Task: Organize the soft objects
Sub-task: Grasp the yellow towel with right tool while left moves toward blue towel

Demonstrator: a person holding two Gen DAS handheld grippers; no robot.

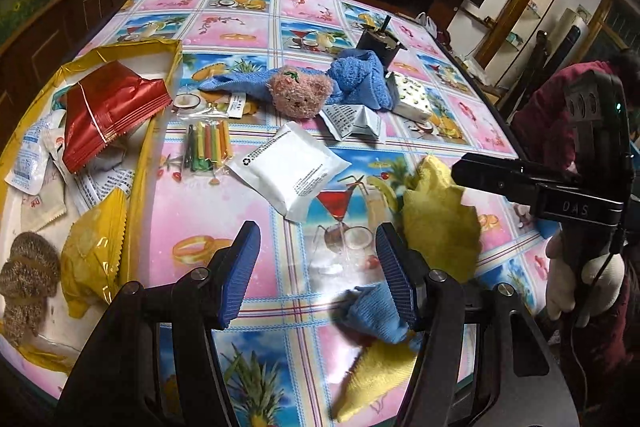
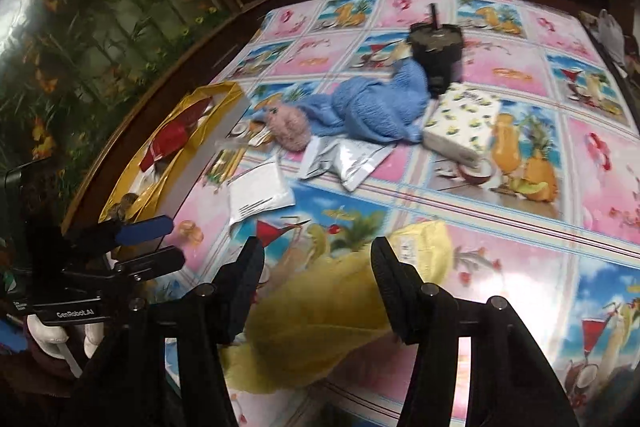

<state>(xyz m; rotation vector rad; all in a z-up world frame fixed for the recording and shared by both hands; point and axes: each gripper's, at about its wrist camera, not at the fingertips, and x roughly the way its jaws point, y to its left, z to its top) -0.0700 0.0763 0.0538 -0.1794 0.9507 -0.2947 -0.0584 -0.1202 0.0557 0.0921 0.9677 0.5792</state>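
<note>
From my right hand-held gripper [image 2: 318,287] the yellow towel [image 2: 340,311] lies straight ahead and below, bunched between the two fingers with its long axis running from about 7 o'clock up to 1 o'clock in the right wrist view. The jaws stand partly apart around the cloth, though I cannot tell whether the pads press on it yet. My left hand-held gripper [image 1: 318,275] is half open with nothing between its fingers, only bare surface [image 1: 224,211]; the same towel sits at its 3 o'clock, and a small blue cloth [image 1: 376,311] lies against the right finger at about 5 o'clock. So the right hand is clearly the nearer one for the towel. Farther off, at 12 o'clock from both, the pink teddy bear [image 1: 300,93] rests on the blue knitted towel [image 1: 360,79] — the other soft things I judge still to be sorted. A white packet [image 1: 292,167], a bag of coloured sticks [image 1: 208,145] and a tissue pack [image 1: 412,95] lie between, and the gold tray [image 1: 160,67] of wrappers sits at 9 o'clock — nothing blocks the towel itself.
</note>
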